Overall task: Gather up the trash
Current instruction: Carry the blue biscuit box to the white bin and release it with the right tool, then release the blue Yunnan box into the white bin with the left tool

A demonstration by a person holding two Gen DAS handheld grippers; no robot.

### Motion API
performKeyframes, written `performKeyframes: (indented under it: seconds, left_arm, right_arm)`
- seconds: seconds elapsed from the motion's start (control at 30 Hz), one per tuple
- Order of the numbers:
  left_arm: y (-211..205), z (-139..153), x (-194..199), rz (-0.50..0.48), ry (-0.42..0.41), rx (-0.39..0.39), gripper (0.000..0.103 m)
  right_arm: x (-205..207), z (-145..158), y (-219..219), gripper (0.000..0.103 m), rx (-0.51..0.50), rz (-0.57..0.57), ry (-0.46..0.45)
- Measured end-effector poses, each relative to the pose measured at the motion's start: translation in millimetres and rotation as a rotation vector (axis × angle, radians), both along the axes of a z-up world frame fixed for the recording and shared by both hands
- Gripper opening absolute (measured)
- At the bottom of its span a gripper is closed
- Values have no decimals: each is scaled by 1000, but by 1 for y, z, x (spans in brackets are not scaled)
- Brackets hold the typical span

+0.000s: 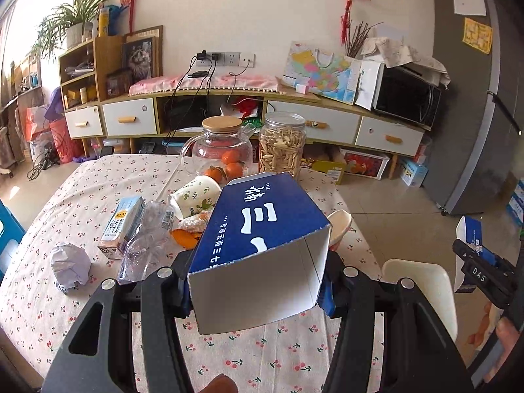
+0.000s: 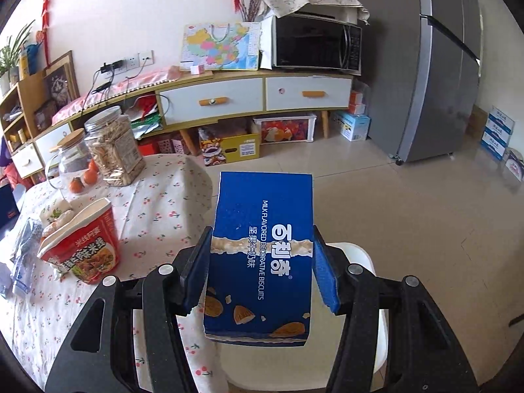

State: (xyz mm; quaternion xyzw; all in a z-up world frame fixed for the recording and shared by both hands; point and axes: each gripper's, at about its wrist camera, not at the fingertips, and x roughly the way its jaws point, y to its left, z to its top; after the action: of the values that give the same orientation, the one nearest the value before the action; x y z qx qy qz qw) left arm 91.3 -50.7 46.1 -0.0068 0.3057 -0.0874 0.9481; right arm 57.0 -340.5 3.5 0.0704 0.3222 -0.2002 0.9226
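My left gripper (image 1: 258, 281) is shut on an open blue carton (image 1: 258, 232) with white inside, held above the table. My right gripper (image 2: 260, 271) is shut on a blue biscuit box (image 2: 262, 255), held over the table's right edge and a white chair; it shows at the far right of the left wrist view (image 1: 471, 239). Trash on the flowered tablecloth (image 1: 98, 177): a crumpled paper ball (image 1: 70, 267), a milk carton (image 1: 122, 226), a crushed clear bottle (image 1: 144, 242), orange peel (image 1: 186, 235), a tipped cup (image 1: 193, 196) and a red noodle cup (image 2: 85, 245).
A glass teapot (image 1: 219, 147) with oranges (image 1: 229, 163) and a snack jar (image 1: 281, 144) stand at the table's far edge. A white chair (image 1: 422, 291) is at the right side. A sideboard (image 1: 229, 114), microwave (image 2: 314, 42) and fridge (image 2: 432, 65) stand behind.
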Motion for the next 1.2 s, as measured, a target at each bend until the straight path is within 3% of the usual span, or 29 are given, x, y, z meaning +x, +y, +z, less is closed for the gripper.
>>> performKeyframes:
  seconds: [0.23,0.4,0.5,0.63,0.9,1.2]
  left_arm:
    - [-53,-1,-15,-108,-9,16,54]
    - [-104,-5,-27,-203,5,16,54]
    - [-136,-10,-30,-254,17,25,54]
    - [-171,-16,-31,-303,44,30,54]
    - [-222,-30,-27,-361,109,26,54]
    - [-261,-35,-13,-430,175,-31,59]
  right_arm:
    - [-4,-10,-25,54,-77,-117,78]
    - [-11,-7,-44,56,-57,-143,80]
    - [-16,-4,-56,83,-36,-181,81]
    - [-28,8,-76,90,-41,-270,30]
    - [-52,19,-123,91,43,-415,-44]
    - [-67,21,-145,93,89,-497,-92]
